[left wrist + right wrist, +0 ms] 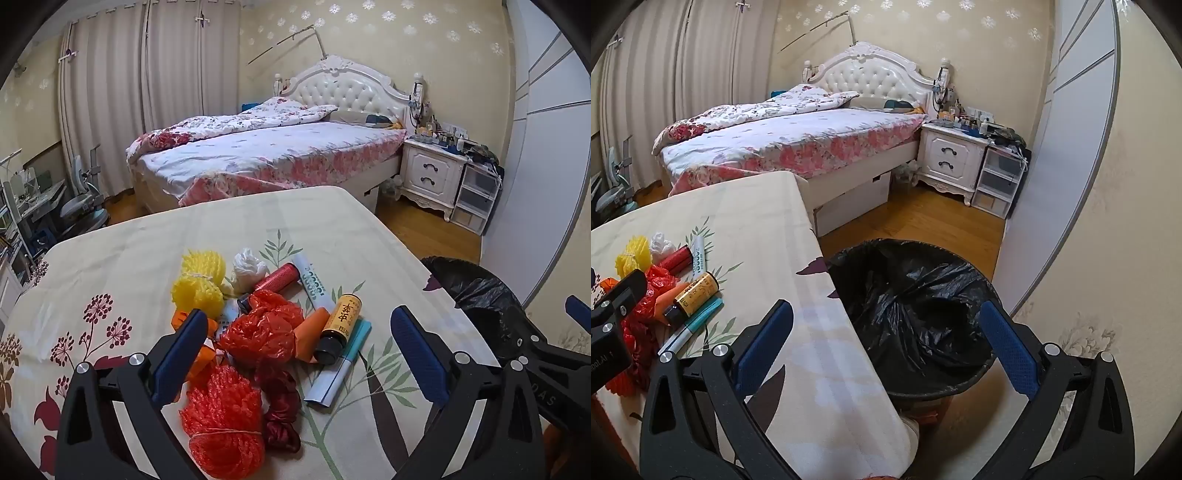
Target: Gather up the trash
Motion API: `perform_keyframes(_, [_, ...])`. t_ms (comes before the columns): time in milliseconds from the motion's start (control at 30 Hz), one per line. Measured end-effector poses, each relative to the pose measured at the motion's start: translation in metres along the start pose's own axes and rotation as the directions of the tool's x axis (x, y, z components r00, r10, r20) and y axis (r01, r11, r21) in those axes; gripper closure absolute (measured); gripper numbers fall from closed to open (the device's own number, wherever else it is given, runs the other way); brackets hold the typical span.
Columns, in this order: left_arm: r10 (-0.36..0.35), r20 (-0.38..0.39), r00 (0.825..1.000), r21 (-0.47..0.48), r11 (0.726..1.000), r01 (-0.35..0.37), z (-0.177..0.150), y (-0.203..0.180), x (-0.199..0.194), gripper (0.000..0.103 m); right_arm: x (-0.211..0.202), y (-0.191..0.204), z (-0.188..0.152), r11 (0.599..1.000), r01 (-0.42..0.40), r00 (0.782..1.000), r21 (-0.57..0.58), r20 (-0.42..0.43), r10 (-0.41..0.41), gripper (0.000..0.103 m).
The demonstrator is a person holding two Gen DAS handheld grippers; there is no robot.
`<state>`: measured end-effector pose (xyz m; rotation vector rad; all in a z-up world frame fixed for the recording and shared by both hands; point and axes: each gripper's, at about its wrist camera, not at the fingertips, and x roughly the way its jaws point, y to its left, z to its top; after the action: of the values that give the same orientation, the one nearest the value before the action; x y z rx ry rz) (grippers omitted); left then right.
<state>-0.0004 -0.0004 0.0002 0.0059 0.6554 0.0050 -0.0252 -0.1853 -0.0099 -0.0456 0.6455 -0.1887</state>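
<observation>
**Cataloguing table litter and bin, both claws spread wide and empty**

Item 1. Left gripper (301, 349): jaws spread wide, nothing held. Tilted down over the trash pile (258, 332) on the tablecloth (122, 266).
- Between the fingers: crumpled red plastic bag (264, 330), just ahead of the fingertips' line.
- Nearer the camera, inside the span: red foam net (225, 417) bound with string, and dark red ribbon (282, 410) beside it.
- Beyond the left finger: two yellow foam nets (201, 280); orange scraps (207, 328) partly hidden behind that finger.
- Ahead, centre: white crumpled tissue (247, 269), red metallic cylinder (279, 278), white marker (314, 288).
- Toward the right finger: small yellow-labelled bottle (341, 325) with a dark cap, lying across an orange paper piece (312, 336) and a teal-capped pen (345, 362).

Item 2. Right gripper (886, 341): jaws likewise spread wide, empty. Its left finger sits over the table edge; its right finger over the bin (916, 306).

Item 3. Bin: black-lined, on the floor against the table's right edge, just ahead of the right claw.

View notes.
- Left wrist view: shows the whole pile; only a sliver of the bin's black liner, beyond the right finger.
- Right wrist view: shows the bin's open mouth in full; the pile lies far off to the left, partly covered by the left gripper's body. The red foam net is nearly hidden there.
</observation>
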Motion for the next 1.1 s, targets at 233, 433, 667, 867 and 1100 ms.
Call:
perform_keyframes(233, [-0.004,-0.012,1.0,-0.008,1.0,0.004,0.001,0.003,0.004,0.006,0.002,-0.002,0.0,1.0,0.004,1.0,0.001,-0.005,-0.004,0.004])
perform_keyframes(433, [0.005,0.005,1.0,0.004,1.0,-0.005,0.0,0.0,0.0,0.006,0.003,0.001,0.0,1.0,0.007,1.0,0.0,-0.006,-0.007,0.004])
perform_keyframes(667, [0.007,0.003,1.0,0.005,1.0,-0.007,0.0,0.0,0.0,0.006,0.003,-0.003,-0.001,1.0,0.005,1.0,0.009,-0.011,-0.005,0.004])
perform_keyframes(867, [0.006,0.002,1.0,0.006,1.0,-0.006,0.0,-0.001,0.0,0.006,0.003,-0.006,-0.001,1.0,0.005,1.0,0.012,-0.016,-0.004,0.004])
perform_keyframes(1100, [0.007,0.001,1.0,0.007,1.0,-0.007,0.0,-0.001,-0.001,0.006,0.006,-0.009,-0.002,1.0,0.005,1.0,0.02,-0.022,-0.004,0.004])
